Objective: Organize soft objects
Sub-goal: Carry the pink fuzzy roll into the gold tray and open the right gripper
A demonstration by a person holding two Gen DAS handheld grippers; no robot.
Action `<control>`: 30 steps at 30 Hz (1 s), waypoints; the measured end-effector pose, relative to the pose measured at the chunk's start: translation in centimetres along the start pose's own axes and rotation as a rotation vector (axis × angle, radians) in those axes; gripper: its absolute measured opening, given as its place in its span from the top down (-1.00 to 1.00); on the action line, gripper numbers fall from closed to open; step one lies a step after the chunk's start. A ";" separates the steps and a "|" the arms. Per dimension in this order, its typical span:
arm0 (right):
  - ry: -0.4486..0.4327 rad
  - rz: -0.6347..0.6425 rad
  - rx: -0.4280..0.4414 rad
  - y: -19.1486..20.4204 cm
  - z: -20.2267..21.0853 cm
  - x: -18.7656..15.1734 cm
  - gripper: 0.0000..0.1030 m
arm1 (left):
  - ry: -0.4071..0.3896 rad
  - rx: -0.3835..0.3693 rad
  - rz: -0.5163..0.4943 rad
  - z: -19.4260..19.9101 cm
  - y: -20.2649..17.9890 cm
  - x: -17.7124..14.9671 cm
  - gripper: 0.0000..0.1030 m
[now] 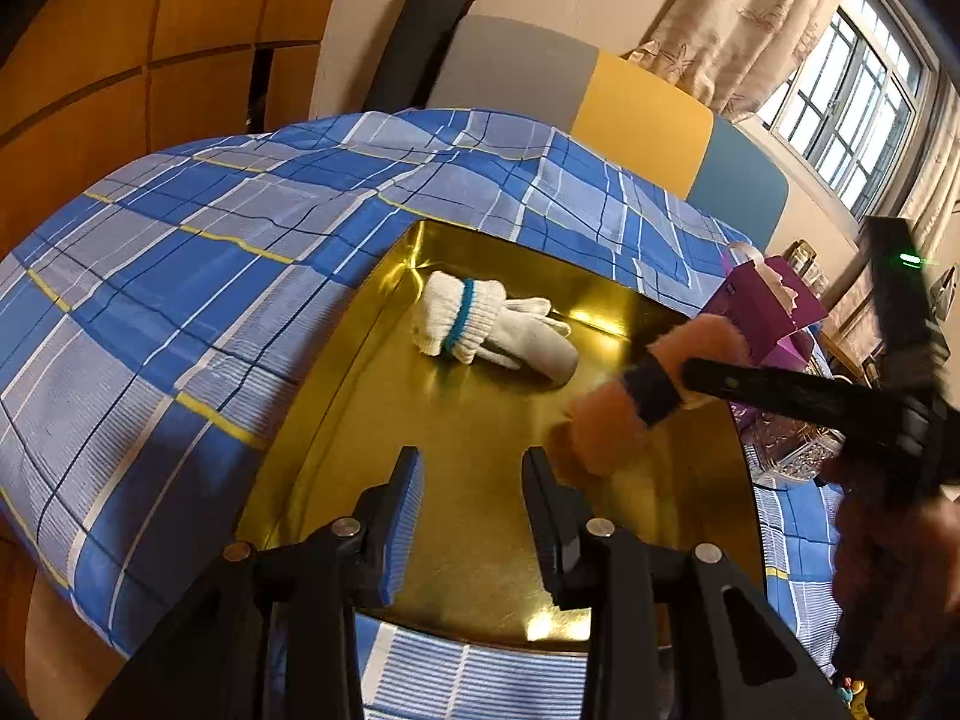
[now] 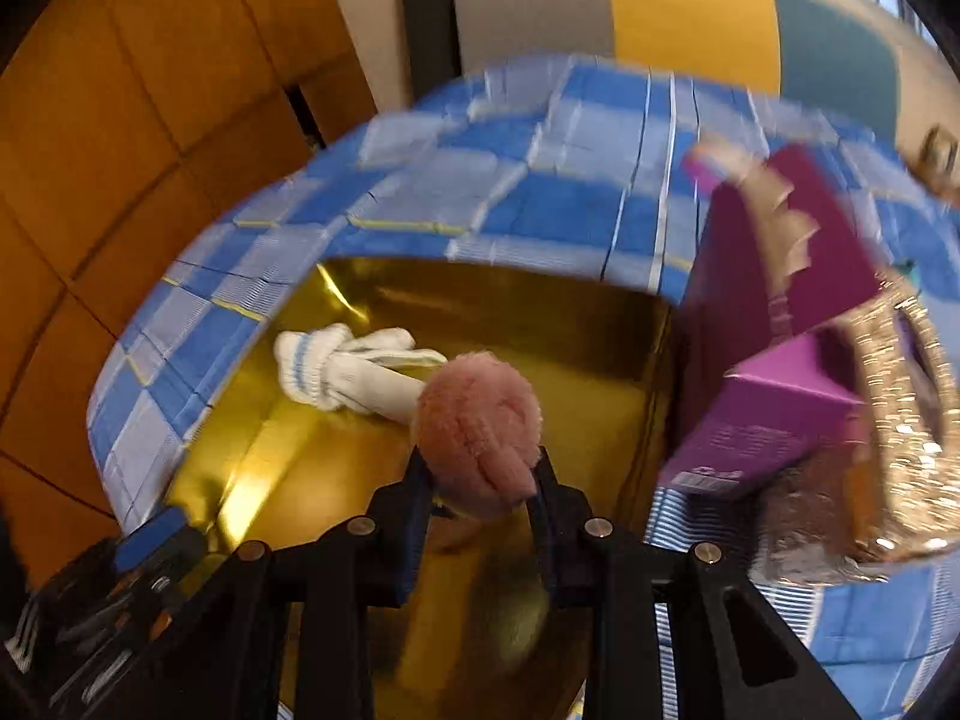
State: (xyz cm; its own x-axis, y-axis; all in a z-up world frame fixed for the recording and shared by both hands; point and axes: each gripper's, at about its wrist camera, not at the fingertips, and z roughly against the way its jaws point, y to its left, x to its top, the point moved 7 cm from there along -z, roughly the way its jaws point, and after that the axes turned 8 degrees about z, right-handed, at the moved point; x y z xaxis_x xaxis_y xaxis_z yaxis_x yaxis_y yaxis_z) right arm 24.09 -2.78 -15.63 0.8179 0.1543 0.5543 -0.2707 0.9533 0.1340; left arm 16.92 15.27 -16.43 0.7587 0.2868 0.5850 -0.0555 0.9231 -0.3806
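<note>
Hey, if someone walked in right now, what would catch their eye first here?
Probably the shiny gold tray on the blue plaid bedsheet, with white knitted gloves lying at its far end. Next, the fluffy pink plush clamped in the right gripper above the tray, and the purple box just right of it.

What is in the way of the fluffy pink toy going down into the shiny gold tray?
Nothing visible. The right gripper holds the fluffy pink toy over bare gold tray floor. The rolled white gloves lie farther back, left.
</note>
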 end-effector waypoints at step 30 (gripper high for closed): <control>-0.360 -0.055 -0.194 -7.0 14.6 -7.8 -0.67 | 0.062 -0.193 -0.177 0.3 -11.0 -4.8 0.35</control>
State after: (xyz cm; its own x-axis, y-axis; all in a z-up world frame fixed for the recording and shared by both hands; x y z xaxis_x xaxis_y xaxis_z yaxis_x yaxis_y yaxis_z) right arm 12.13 -14.44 -8.90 0.5894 0.0340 0.8071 -0.1029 0.9941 0.0333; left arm 13.67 3.80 -14.79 0.7841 0.1040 0.6119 0.2014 0.8899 -0.4093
